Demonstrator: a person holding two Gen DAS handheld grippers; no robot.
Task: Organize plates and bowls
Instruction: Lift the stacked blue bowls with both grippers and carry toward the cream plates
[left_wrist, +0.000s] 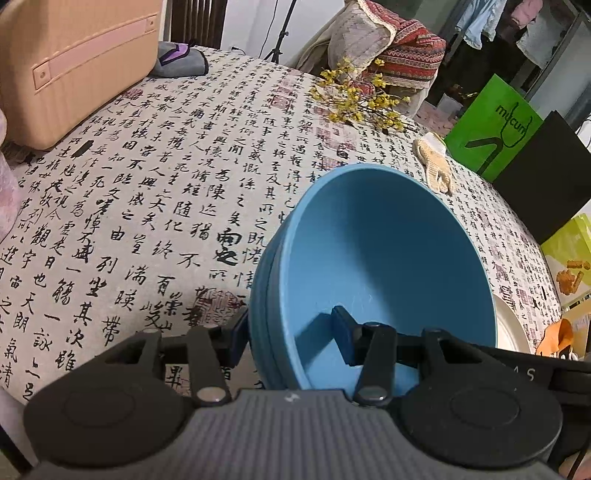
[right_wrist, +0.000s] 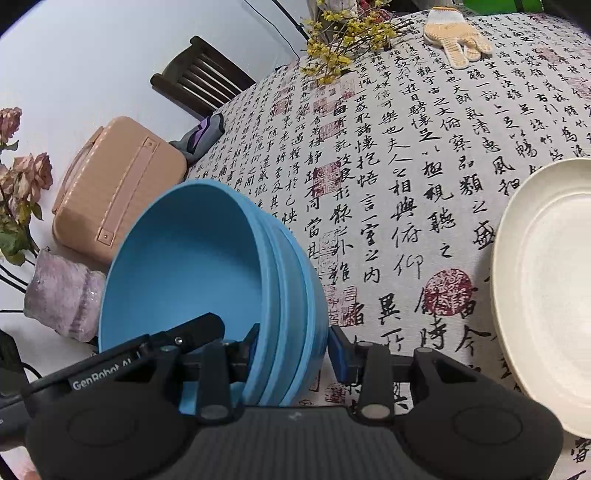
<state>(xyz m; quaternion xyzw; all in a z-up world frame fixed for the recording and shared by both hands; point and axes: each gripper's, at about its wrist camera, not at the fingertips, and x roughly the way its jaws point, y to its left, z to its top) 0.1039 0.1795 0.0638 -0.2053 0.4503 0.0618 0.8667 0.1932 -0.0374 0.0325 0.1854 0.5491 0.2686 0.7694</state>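
A stack of blue bowls (left_wrist: 388, 266) is held between the two grippers above a table covered with a cloth (left_wrist: 177, 206) printed in black calligraphy. The stack is tilted, its open side turned toward the left wrist camera. The left gripper (left_wrist: 291, 338) is clenched on the rim of the stack: one finger lies inside the top bowl, the other against the outer wall. In the right wrist view the same bowls (right_wrist: 207, 280) are seen nested, three rims showing, and the right gripper (right_wrist: 293, 349) is closed across that edge, with a finger on each side of it. A white plate (right_wrist: 546, 295) is seen just to the right of the bowls, resting on the cloth. Farther back on the table are laid a spray of yellow flowers (left_wrist: 358, 96) and a knitted glove (right_wrist: 456, 38), well apart from the bowls. A tan case (right_wrist: 114, 188) is set near the far left edge.
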